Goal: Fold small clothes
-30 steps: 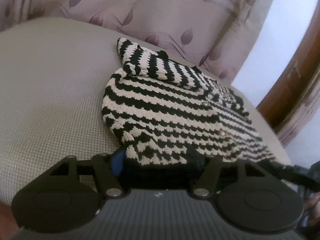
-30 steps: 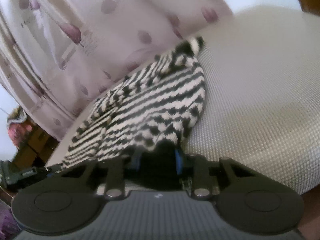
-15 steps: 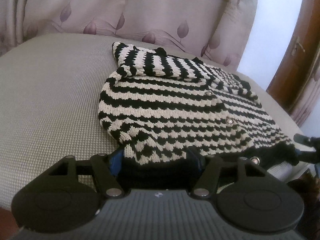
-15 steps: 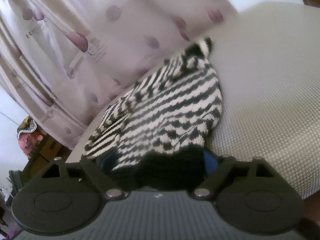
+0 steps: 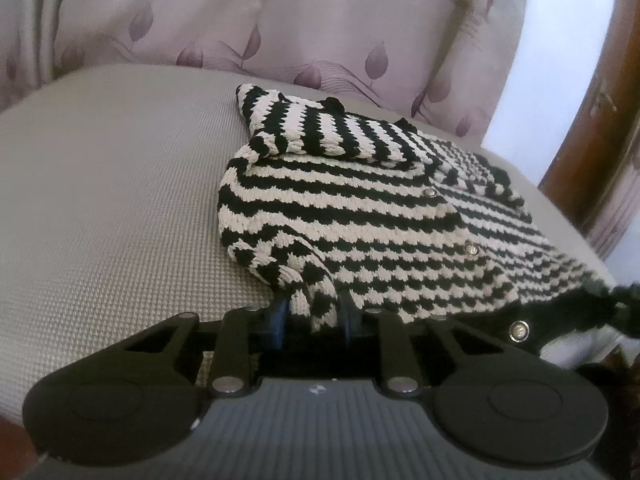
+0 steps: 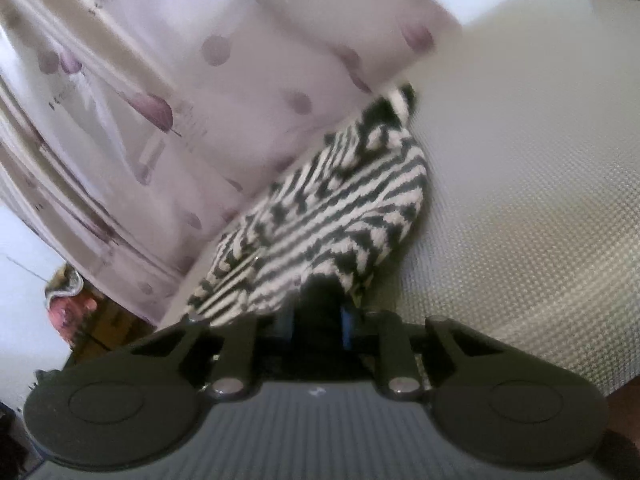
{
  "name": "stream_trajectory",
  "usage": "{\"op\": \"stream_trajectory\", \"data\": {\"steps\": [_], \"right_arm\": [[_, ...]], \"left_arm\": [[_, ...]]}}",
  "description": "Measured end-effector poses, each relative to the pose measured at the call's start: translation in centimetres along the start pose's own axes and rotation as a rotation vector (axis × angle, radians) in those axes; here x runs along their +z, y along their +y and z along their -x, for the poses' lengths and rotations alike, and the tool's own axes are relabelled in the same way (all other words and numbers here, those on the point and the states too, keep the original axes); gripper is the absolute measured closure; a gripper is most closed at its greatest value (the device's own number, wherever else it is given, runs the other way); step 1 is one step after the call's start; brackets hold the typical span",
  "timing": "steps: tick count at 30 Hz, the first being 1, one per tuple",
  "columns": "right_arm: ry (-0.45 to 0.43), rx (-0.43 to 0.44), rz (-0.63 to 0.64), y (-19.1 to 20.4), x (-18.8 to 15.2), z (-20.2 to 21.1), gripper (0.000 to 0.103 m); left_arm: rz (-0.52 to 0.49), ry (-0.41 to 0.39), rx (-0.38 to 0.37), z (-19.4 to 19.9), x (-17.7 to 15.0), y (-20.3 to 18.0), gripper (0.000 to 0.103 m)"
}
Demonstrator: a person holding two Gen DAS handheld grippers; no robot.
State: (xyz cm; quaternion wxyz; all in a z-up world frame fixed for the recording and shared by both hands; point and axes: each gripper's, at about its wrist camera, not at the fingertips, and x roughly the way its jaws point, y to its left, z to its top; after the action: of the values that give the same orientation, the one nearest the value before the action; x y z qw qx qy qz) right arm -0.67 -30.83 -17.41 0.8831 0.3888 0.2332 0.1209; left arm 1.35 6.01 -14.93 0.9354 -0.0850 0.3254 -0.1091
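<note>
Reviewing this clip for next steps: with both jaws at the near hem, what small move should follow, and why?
Probably lift the hem and carry it toward the collar. Both the left gripper and right gripper have just closed on the black-and-cream striped knitted cardigan, which lies flat on the grey woven cushion.

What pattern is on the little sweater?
The sweater has black and cream knitted stripes, with a black hem. The left wrist view shows it best.

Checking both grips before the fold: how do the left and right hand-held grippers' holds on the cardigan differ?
The left hand-held gripper pinches striped knit; the right hand-held gripper pinches mostly black fabric. Left's view is sharp, showing buttons; right's is blurred. Both have just closed on the cardigan at its near edge.
</note>
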Motion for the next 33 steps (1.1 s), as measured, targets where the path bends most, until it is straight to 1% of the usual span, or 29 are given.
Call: {"op": "stream_trajectory", "data": {"steps": [1,3,4,5,7,8,9,10,11,12,15,16,18,19,20,21,23,25,26,29,33], "right_arm": [[0.005,-0.016,-0.001,-0.2,-0.1,0.0,0.083],[0.010,-0.003,-0.027,-0.8,-0.2,0.2,0.083],[0.014,-0.008,-0.028,-0.9,-0.2,0.3,0.083],[0.019,-0.007,-0.038,-1.0,-0.2,0.3,0.081],[0.019,0.022,-0.081,-1.7,-0.2,0.5,0.080],[0.008,0.018,-0.097,-1.9,-0.3,0.7,0.075],[-0.005,0.015,-0.121,-2.3,-0.3,0.9,0.067],[-0.013,0.039,-0.146,-2.7,-0.3,0.9,0.055],[-0.020,0.075,-0.175,-3.1,-0.4,1.0,0.048],[-0.025,0.083,-0.186,-3.1,-0.3,1.1,0.047],[-0.010,0.054,-0.141,-2.3,-0.3,0.7,0.046],[-0.010,0.047,-0.136,-2.1,-0.3,0.6,0.046],[-0.004,0.044,-0.126,-1.8,-0.2,0.5,0.046],[0.002,0.040,-0.114,-1.6,-0.2,0.3,0.046],[0.007,0.034,-0.096,-1.4,-0.2,0.2,0.046],[0.014,0.028,-0.074,-1.1,-0.2,0.1,0.048],[0.051,0.019,-0.053,-0.9,-0.3,-0.6,0.086],[0.039,0.025,-0.049,-0.8,-0.2,-0.6,0.089],[0.025,0.047,-0.055,-0.7,0.0,-0.4,0.090],[-0.020,0.088,-0.089,-0.6,0.9,0.3,0.090],[-0.056,0.151,-0.127,-0.3,1.5,0.8,0.090]], "left_arm": [[-0.001,-0.001,-0.010,0.0,0.0,0.1,0.077],[-0.023,0.000,-0.022,0.1,-0.1,0.2,0.070],[-0.025,0.002,-0.039,0.1,-0.1,0.2,0.060],[-0.019,0.002,-0.062,0.1,-0.1,0.4,0.050],[-0.008,0.005,-0.100,0.1,-0.1,0.6,0.041],[-0.009,0.008,-0.115,0.0,-0.1,0.6,0.036],[-0.008,0.011,-0.131,0.0,-0.1,0.6,0.034],[-0.003,0.011,-0.144,-0.1,0.0,0.6,0.031],[0.002,0.011,-0.151,-0.2,0.0,0.6,0.030],[0.004,0.012,-0.159,-0.3,0.0,0.6,0.030],[0.031,0.015,-0.185,-0.7,0.2,0.9,0.030],[0.048,0.014,-0.194,-0.8,0.3,1.0,0.030],[0.090,0.011,-0.212,-1.0,0.4,1.5,0.038],[0.104,0.012,-0.208,-1.1,0.5,1.7,0.054],[0.111,0.012,-0.193,-1.3,0.5,1.8,0.078],[0.126,0.027,-0.186,-1.6,0.6,2.1,0.088],[0.195,0.027,-0.216,-1.8,0.5,3.0,0.087],[0.242,0.024,-0.218,-1.7,0.5,3.5,0.087],[0.254,0.010,-0.225,-1.5,0.6,3.6,0.087],[0.236,-0.017,-0.217,-0.9,1.3,3.4,0.087],[0.228,-0.048,-0.208,-0.4,2.2,2.6,0.088]]}}
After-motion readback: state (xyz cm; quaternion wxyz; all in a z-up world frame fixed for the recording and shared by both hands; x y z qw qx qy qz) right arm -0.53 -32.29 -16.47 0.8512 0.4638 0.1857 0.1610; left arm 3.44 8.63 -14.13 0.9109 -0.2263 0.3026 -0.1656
